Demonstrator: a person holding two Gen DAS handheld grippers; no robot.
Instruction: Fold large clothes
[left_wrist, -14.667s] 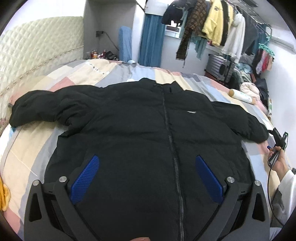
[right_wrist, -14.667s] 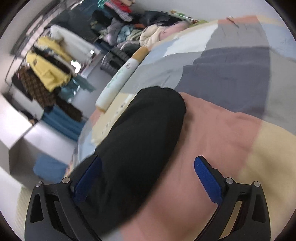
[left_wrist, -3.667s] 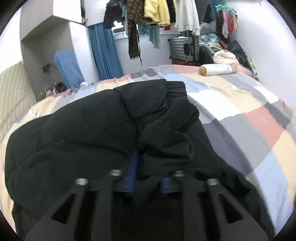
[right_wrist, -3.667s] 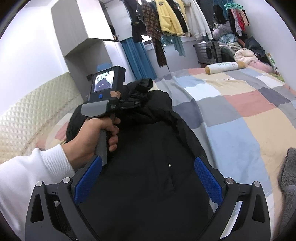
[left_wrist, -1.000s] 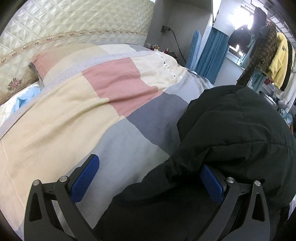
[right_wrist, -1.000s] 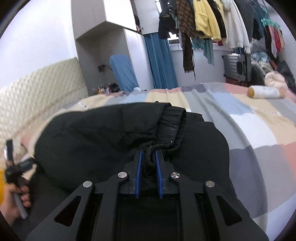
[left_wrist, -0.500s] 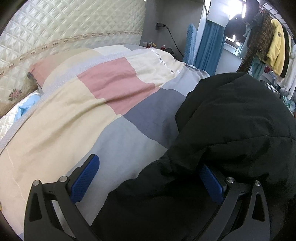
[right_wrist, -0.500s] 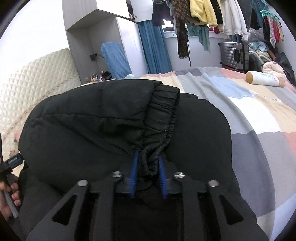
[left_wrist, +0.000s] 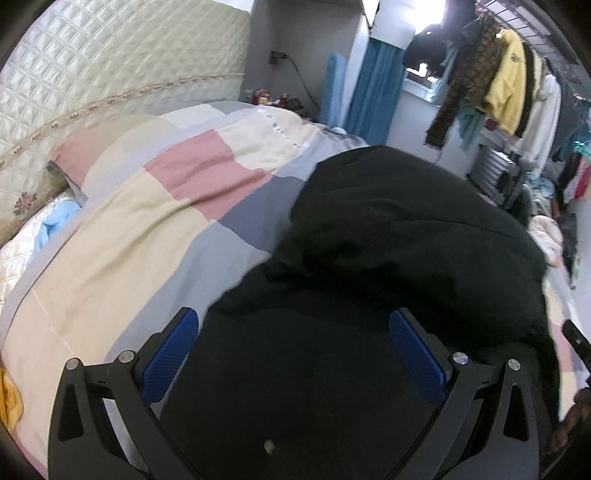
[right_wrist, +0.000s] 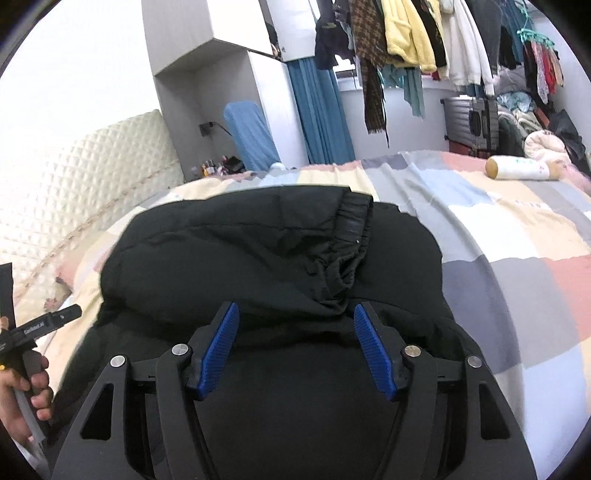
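Observation:
A black puffer jacket (right_wrist: 258, 251) lies on the patchwork quilt, with a sleeve folded across its body and the elastic cuff (right_wrist: 354, 225) lying on top. My right gripper (right_wrist: 293, 328) hovers just short of the cuff, its jaws opening and nothing pressed between the blue pads. In the left wrist view the same jacket (left_wrist: 388, 229) fills the middle and right. My left gripper (left_wrist: 291, 343) stands wide open above the jacket's left edge, holding nothing. A hand with the left gripper's handle (right_wrist: 33, 332) shows at the left edge of the right wrist view.
The quilt (left_wrist: 155, 206) spreads bare to the left of the jacket, up to a padded headboard (left_wrist: 92, 74). A cylindrical bolster (right_wrist: 521, 168) lies at the far right of the bed. Hanging clothes (right_wrist: 406, 33) and a suitcase (right_wrist: 469, 118) stand beyond the bed.
My right gripper has let go of the sleeve cuff and drawn back; the cuff now rests on the jacket. My left gripper has lifted and shifted over the jacket, still open.

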